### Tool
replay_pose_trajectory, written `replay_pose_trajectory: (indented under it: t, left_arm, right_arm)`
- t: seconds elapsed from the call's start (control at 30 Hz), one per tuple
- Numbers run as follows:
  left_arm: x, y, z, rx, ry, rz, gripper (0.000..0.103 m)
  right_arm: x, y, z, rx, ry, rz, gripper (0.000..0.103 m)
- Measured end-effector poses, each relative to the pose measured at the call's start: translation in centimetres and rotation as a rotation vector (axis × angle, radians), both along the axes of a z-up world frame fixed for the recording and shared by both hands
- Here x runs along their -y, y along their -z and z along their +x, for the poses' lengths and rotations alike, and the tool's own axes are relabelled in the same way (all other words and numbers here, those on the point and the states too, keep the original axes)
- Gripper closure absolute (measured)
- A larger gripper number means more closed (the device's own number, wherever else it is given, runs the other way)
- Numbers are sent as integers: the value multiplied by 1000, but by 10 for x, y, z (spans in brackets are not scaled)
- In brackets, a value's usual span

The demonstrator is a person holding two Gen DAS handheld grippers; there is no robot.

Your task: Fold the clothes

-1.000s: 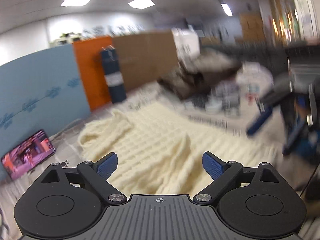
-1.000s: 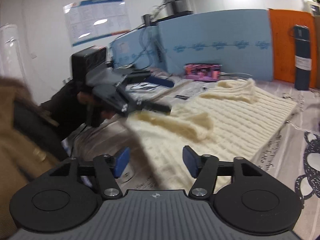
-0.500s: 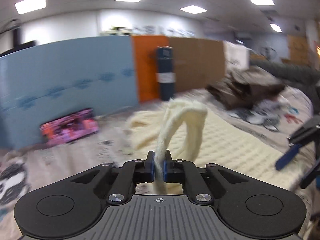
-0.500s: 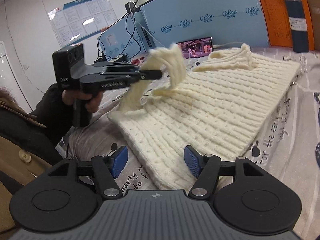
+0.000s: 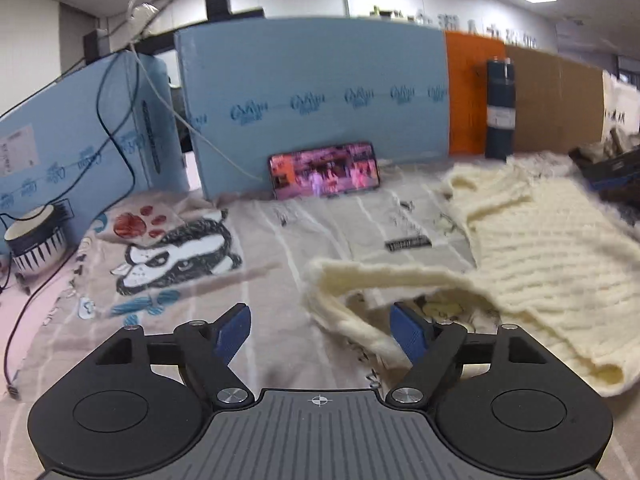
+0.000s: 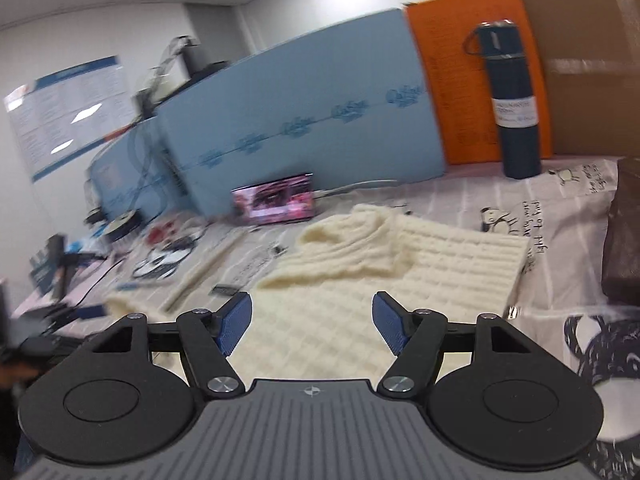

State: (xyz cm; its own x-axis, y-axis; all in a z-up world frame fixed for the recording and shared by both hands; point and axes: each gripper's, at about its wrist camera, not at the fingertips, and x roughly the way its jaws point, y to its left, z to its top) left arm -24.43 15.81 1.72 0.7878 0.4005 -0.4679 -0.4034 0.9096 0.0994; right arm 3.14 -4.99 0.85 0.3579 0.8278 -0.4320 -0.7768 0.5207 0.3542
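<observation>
A cream cable-knit sweater (image 5: 548,256) lies on the printed cloth-covered table. One sleeve (image 5: 360,292) stretches out to the left from the body and lies flat, its cuff just ahead of my left gripper (image 5: 322,330), which is open and empty. In the right wrist view the sweater (image 6: 360,280) lies spread ahead, its other sleeve folded across the body. My right gripper (image 6: 312,322) is open and empty, hovering over the sweater's near part.
A phone (image 5: 324,176) with a lit screen leans on blue foam boards (image 5: 312,100). A dark blue flask (image 6: 512,100) stands at the back by an orange board. A striped bowl (image 5: 34,244) sits far left. A dark brown garment (image 6: 624,232) lies at right.
My left gripper was shut on the sleeve and held it up; it has now opened, and the sleeve lies stretched out to the left. The right gripper stayed open and swung right.
</observation>
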Motion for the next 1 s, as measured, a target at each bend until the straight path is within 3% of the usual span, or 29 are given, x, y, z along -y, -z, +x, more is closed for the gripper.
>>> replay_pose_trajectory:
  t: [0.07,0.2,0.3,0.33,0.37,0.47,0.73,1.0]
  left_arm:
    - [1,-10,-8,63,10,6,14]
    - [4,-27,-6,171,40,22,11]
    - [4,-29,12,197,95,10,10]
    - [4,-28,20,194,118,8,10]
    - [4,-27,28,191,140,6,10]
    - [4,-22,51,186,199,2,10]
    - [-13,-3,66,199,176,-80,10]
    - [-25,0,58,235,141,-114,10]
  right_arm:
    - [-18,4,23,-41,47,-17,38]
    - [-47,17,57,-89,110,-45,41]
    - [-60,25,77,-138,148,-34,44]
    - [-62,27,81,-157,162,-32,52]
    - [-64,29,86,-177,176,-30,67]
    - [-70,28,92,-201,176,1,90]
    - [-120,-17,71,-150,16,104,90]
    - [-220,-13,53,-171,-128,27,90]
